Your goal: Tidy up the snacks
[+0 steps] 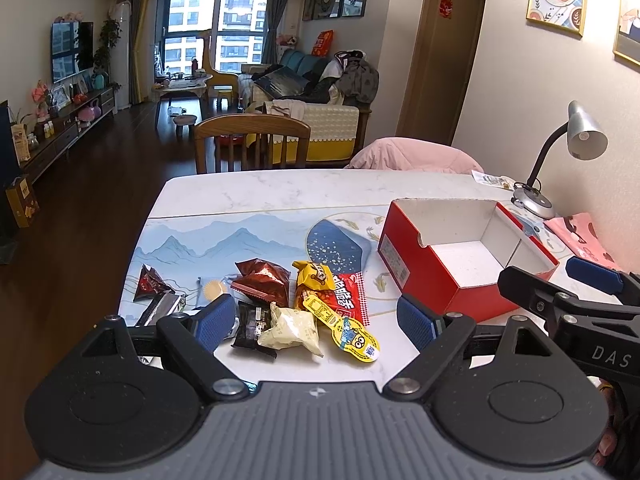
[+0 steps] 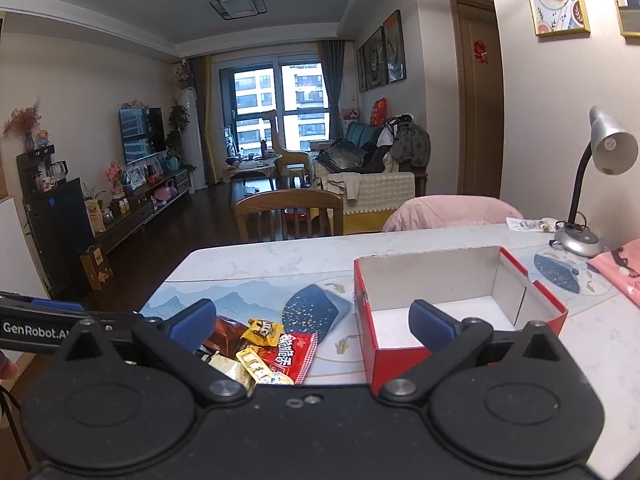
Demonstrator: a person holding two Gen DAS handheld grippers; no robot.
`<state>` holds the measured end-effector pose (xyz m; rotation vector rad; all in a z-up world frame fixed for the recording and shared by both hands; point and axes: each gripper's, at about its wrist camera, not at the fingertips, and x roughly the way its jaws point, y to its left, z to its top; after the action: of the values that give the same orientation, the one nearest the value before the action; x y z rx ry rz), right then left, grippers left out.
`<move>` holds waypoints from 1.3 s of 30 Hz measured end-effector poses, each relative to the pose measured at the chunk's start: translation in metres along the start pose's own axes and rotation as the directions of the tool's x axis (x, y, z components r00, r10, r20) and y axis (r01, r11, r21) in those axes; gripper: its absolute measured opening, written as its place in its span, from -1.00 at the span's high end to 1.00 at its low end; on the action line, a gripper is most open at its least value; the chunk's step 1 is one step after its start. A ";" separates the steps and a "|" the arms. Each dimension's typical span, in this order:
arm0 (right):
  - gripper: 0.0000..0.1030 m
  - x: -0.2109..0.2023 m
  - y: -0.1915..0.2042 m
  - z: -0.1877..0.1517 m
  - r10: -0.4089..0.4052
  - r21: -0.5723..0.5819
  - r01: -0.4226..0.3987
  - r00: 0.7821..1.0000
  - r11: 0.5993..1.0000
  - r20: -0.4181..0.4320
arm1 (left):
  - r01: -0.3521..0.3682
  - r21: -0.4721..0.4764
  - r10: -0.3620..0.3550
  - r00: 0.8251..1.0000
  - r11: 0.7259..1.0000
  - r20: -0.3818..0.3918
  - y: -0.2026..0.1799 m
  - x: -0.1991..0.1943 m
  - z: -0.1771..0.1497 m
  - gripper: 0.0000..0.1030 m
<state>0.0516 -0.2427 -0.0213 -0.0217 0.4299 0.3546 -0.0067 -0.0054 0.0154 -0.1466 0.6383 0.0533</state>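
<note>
A white marble-patterned table (image 1: 280, 192) carries a pale blue placemat printed with mountains (image 1: 208, 240), and on that mat lies a loose pile of small snack packets. The pile holds a dark red crinkled foil bag (image 1: 262, 282), a yellow wrapped candy packet (image 1: 314, 276), a flat red packet with white lettering (image 1: 348, 294), a cream-coloured pillow pack (image 1: 290, 330), a black wrapped bar (image 1: 254, 324), a long yellow-and-blue cartoon-printed sachet (image 1: 352, 330) and, off to the pile's left, a dark triangular packet (image 1: 150, 282). Just to the right of the pile stands an open red cardboard box with a white interior (image 1: 468, 252); no snack shows inside it. The left gripper (image 1: 320, 320), black with blue finger pads, hovers above the near edge of the pile with its fingers spread wide and nothing between them. The right gripper (image 2: 320, 324) is likewise spread apart and holds nothing; in its own view one blue pad sits over the snacks and the other over the front of the box. A silver gooseneck desk lamp (image 1: 560, 152) stands at the far right of the table, beside a pink printed item (image 1: 580, 236). A wooden chair (image 1: 252, 140) stands at the far side.
</note>
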 end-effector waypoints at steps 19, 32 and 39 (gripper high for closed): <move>-1.00 0.001 -0.001 0.001 0.007 0.001 -0.007 1.000 1.000 -0.004 | -0.003 -0.004 0.003 1.000 1.000 0.002 0.006 -0.004 0.002 -0.71; -1.00 0.005 0.005 0.003 0.041 -0.033 -0.041 0.999 0.999 -0.012 | -0.003 -0.008 0.002 1.000 1.000 -0.002 0.006 -0.003 0.003 -0.71; -1.00 0.016 0.003 0.006 0.079 -0.063 -0.081 0.996 0.995 -0.028 | -0.018 -0.028 0.017 1.000 0.999 -0.007 0.003 0.007 0.007 -0.71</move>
<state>0.0666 -0.2344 -0.0222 -0.0715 0.4457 0.4470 0.0026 -0.0018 0.0163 -0.1681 0.6462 0.0785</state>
